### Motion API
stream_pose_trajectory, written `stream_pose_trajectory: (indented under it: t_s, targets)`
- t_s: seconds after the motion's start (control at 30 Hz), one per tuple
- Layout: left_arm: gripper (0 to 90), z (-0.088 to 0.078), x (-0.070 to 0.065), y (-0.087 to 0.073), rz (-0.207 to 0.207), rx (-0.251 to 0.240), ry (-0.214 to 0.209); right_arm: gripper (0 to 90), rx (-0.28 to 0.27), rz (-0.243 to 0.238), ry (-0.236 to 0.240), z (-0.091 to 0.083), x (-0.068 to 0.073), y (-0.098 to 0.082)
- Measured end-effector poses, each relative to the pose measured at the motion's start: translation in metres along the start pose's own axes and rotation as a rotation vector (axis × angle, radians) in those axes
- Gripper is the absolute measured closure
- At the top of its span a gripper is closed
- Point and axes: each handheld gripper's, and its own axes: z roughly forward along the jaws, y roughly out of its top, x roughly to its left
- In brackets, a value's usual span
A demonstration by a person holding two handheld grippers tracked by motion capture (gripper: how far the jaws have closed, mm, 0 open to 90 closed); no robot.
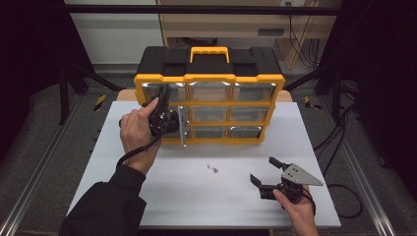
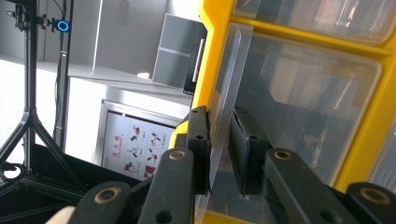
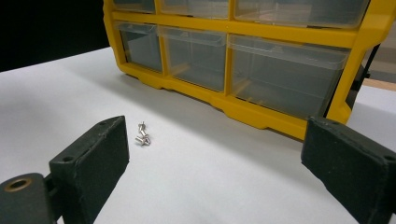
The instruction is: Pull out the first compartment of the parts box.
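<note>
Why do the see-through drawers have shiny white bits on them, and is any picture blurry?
In the high view, the top row of clear drawers catches overhead light as bright white glare. In the left gripper view, the drawer front between the left gripper jaws looks milky with reflections, and the room behind is washed out. In the right gripper view, the small screws look sharp; the near jaws are slightly soft.
</note>
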Motion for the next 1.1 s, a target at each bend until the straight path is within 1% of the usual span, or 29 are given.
stream_pose_trajectory:
  t_s: [0.17, 0.2, 0.27, 0.33, 0.4, 0.47, 0.53, 0.7, 0.73, 0.77, 0.8, 0.83, 0.9, 0.93, 0.97, 1.07, 1.1]
  targets:
    - [78.4, -0.001, -0.001, 0.000, 0.002, -0.001, 0.004, 7.7, 0.007, -0.001, -0.003, 0.000, 0.000, 0.000]
    - [78.4, -0.001, -0.001, 0.000, -0.004, -0.005, 0.004, 7.7, 0.007, -0.002, -0.003, 0.000, 0.000, 0.000]
    - [78.4, -0.003, -0.001, 0.000, 0.003, -0.004, 0.007, 7.7, 0.007, 0.000, -0.002, 0.000, 0.000, 0.000]
    - [78.4, -0.003, -0.001, 0.000, -0.005, -0.011, 0.008, 7.7, 0.006, -0.001, -0.003, 0.000, 0.000, 0.000]
    - [78.4, -0.006, -0.001, 0.000, 0.004, -0.004, 0.008, 7.7, 0.005, -0.005, -0.002, 0.000, 0.000, 0.000]
    - [78.4, -0.007, -0.001, 0.000, -0.004, -0.013, 0.012, 7.7, 0.006, -0.004, -0.002, 0.000, 0.000, 0.000]
    - [78.3, -0.010, 0.000, 0.001, 0.008, -0.011, 0.016, 7.7, 0.007, -0.002, -0.002, 0.000, 0.000, 0.000]
    - [78.3, -0.016, 0.000, 0.001, 0.005, -0.013, 0.020, 7.7, 0.006, -0.001, 0.000, 0.000, 0.001, 0.000]
    - [78.3, -0.017, -0.001, 0.001, -0.001, -0.017, 0.022, 7.7, 0.007, -0.001, -0.001, 0.000, 0.001, 0.000]
    - [78.3, -0.018, 0.000, 0.001, 0.007, -0.013, 0.023, 7.7, 0.006, -0.001, -0.001, 0.000, 0.001, 0.000]
    - [78.3, -0.019, -0.001, 0.001, 0.006, -0.015, 0.025, 7.7, 0.006, -0.001, -0.001, 0.000, 0.001, 0.000]
    - [78.3, -0.020, -0.001, 0.002, -0.004, -0.019, 0.024, 7.7, 0.006, -0.002, -0.001, 0.000, 0.000, 0.000]
    - [78.2, -0.023, 0.000, 0.002, 0.002, -0.014, 0.025, 7.7, 0.008, -0.002, -0.001, 0.000, 0.001, 0.000]
    - [78.2, -0.024, -0.001, 0.002, -0.008, -0.023, 0.028, 7.7, 0.006, -0.001, -0.001, 0.000, 0.001, 0.000]
    - [78.2, -0.025, 0.000, 0.002, -0.001, -0.017, 0.027, 7.7, 0.006, -0.001, -0.001, 0.000, 0.001, 0.000]
    - [78.2, -0.028, 0.000, 0.002, 0.002, -0.019, 0.027, 7.6, 0.006, -0.002, 0.000, 0.000, 0.001, 0.000]
    - [78.2, -0.029, 0.000, 0.002, -0.005, -0.026, 0.028, 7.7, 0.007, -0.002, 0.000, 0.000, 0.001, 0.000]
